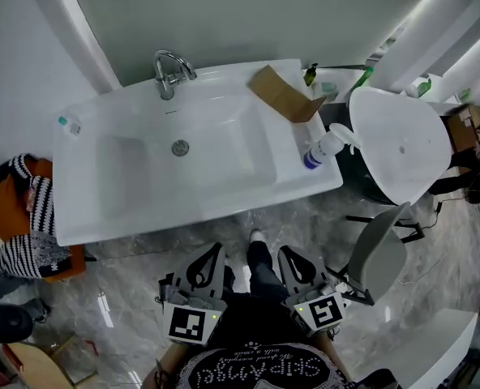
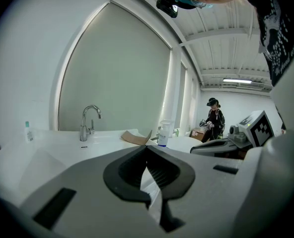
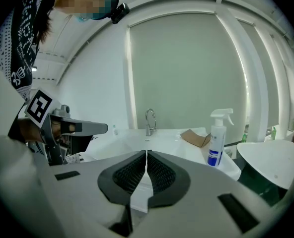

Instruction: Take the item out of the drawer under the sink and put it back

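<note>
White ceramic sink (image 1: 143,193) is sticking out over the drawer, so that's probably where the trouble is. Reaching in half blind, the grippers could end up clipping the basin's front edge instead of catching the drawer front. The left gripper (image 1: 216,251) and right gripper (image 1: 287,254) are both sitting pressed together on nothing, so they'd need spreading first. The drawer and its item aren't showing in any view. They're presumably lying under the basin, toward 12 o'clock from both grippers.

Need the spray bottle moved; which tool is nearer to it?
Right. The right tool is before the right part of the sink, the spray bottle ahead and slightly right of it; the left tool is farther left, before the basin's middle.
</note>
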Demonstrator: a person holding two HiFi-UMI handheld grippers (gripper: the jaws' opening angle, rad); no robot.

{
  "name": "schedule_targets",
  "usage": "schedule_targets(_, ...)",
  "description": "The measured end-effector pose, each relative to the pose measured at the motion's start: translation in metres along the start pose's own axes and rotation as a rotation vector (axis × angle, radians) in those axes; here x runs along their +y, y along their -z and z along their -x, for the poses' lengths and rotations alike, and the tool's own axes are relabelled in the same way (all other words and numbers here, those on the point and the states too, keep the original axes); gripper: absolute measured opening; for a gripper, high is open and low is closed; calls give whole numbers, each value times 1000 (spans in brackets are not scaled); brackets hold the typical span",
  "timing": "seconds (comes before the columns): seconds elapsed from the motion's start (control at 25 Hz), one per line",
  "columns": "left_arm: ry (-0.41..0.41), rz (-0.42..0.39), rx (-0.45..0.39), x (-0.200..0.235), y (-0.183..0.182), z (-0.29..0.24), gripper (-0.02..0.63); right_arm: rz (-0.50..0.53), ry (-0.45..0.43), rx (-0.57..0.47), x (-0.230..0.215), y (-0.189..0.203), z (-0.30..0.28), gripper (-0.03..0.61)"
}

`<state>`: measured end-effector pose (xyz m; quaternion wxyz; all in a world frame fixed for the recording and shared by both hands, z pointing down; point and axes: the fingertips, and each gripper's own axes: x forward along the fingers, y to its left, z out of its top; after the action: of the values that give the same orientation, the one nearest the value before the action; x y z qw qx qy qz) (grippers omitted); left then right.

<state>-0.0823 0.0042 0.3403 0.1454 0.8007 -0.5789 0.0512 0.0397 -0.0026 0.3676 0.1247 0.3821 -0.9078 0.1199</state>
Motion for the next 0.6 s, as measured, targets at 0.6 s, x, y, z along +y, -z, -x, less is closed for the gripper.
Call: schedule_targets(0.6, -175, 25, -62, -13, -26, -88, 3, 76, -174, -18, -94, -31, -46, 20)
